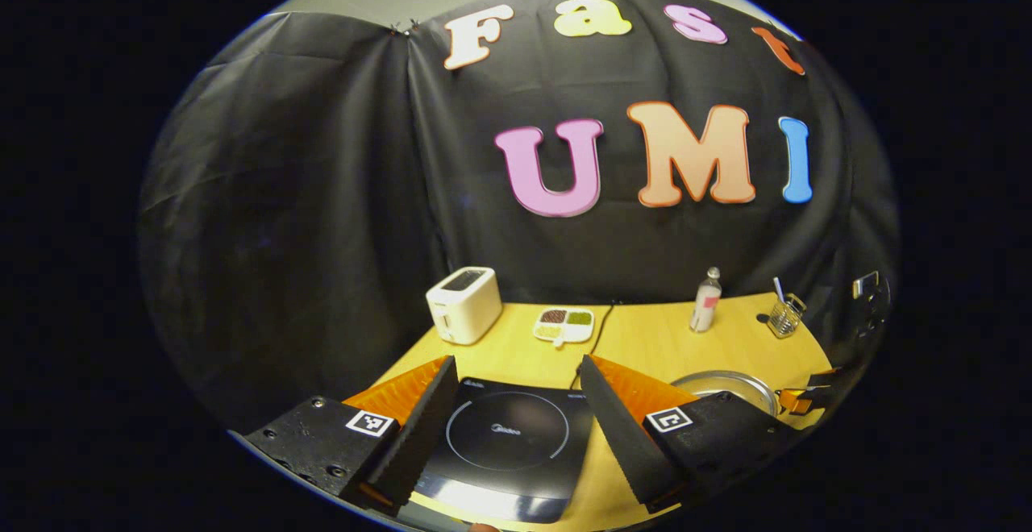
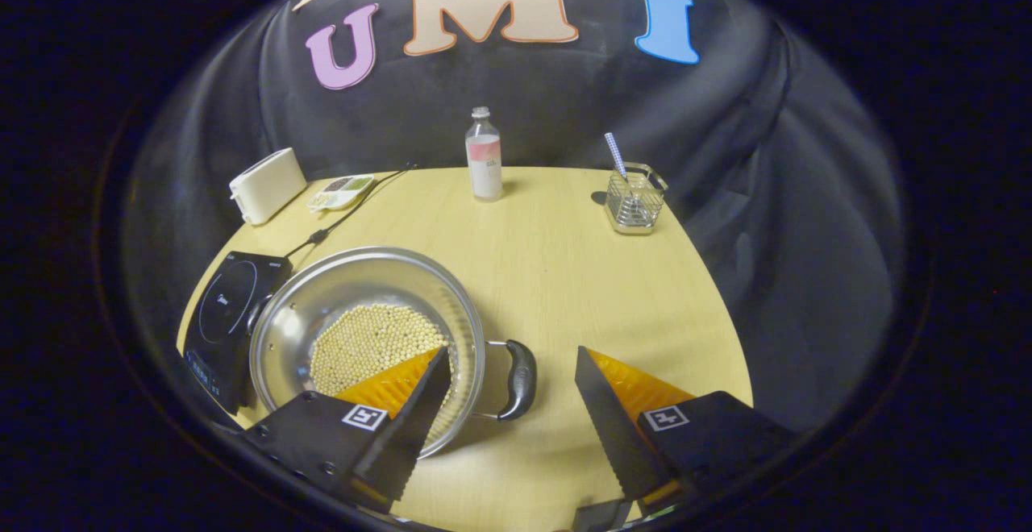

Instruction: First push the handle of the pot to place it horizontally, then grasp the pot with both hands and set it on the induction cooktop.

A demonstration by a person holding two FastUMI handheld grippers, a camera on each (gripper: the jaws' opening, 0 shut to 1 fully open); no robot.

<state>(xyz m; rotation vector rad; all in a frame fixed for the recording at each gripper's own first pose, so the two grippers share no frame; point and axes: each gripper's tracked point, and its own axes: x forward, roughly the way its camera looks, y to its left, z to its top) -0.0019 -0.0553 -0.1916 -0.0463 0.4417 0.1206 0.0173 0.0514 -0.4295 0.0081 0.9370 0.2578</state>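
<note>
The left gripper [image 1: 516, 415] hangs spread wide, empty, above the flat black induction cooktop [image 1: 506, 445]. Right of the cooktop, the round steel pot [image 2: 367, 330] holding yellow beans sits on the wooden table [image 2: 564, 266]. The right gripper [image 2: 512, 403] gapes around its black handle [image 2: 518, 379], untouched.

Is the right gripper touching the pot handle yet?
Apart. In the right gripper view, the right gripper is open, the pot handle lying between its fingers, bare table around it.

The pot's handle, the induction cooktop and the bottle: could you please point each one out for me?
pot's handle [image 2: 518, 380], right gripper view, middle of the dark grip.
induction cooktop [image 1: 508, 431], left gripper view, centre of its ring.
bottle [image 2: 484, 163], right gripper view, on its body.
</note>
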